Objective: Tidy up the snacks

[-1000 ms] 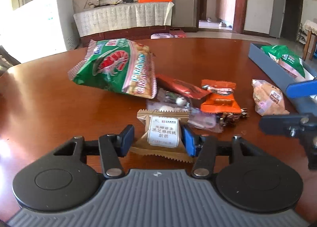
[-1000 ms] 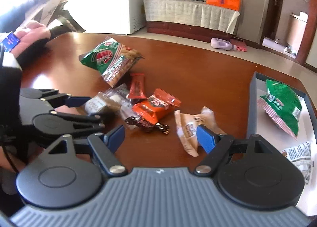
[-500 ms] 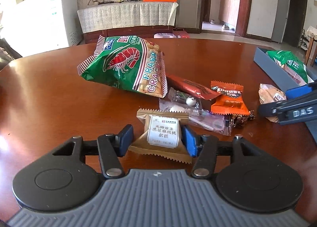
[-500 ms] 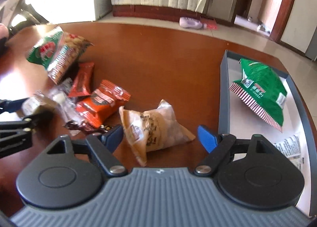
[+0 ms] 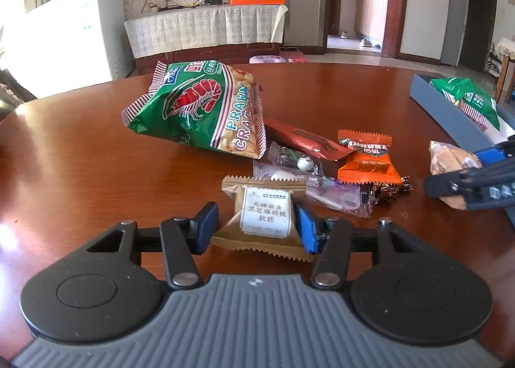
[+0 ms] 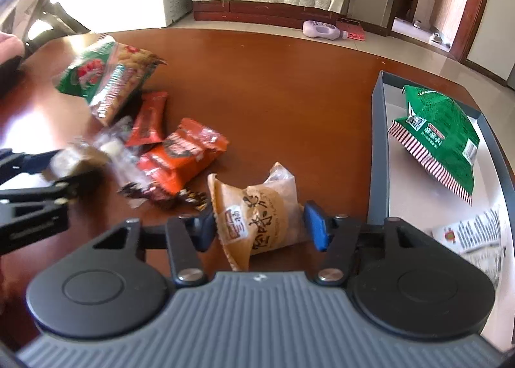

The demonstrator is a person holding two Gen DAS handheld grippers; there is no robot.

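My left gripper (image 5: 256, 226) is shut on a tan pastry packet with a white label (image 5: 264, 218), holding it low over the round wooden table (image 5: 96, 168). My right gripper (image 6: 259, 223) is open, its blue pads on either side of a tan bun packet (image 6: 257, 210) that lies on the table; whether they touch it I cannot tell. That gripper also shows in the left wrist view (image 5: 457, 176). A green prawn cracker bag (image 5: 202, 110), a red bar (image 5: 309, 139), an orange packet (image 5: 367, 159) and clear-wrapped sweets (image 5: 322, 188) lie in a heap.
A grey tray (image 6: 376, 155) at the table's right edge holds a green snack bag (image 6: 441, 139) and a white printed packet (image 6: 470, 233). The left gripper shows blurred at the left of the right wrist view (image 6: 61, 171). A white cabinet (image 5: 70, 36) stands beyond the table.
My right gripper has moved forward and right, from facing the heap to straddling the tan bun packet beside the tray. My left gripper still holds the labelled packet, nearly unmoved.
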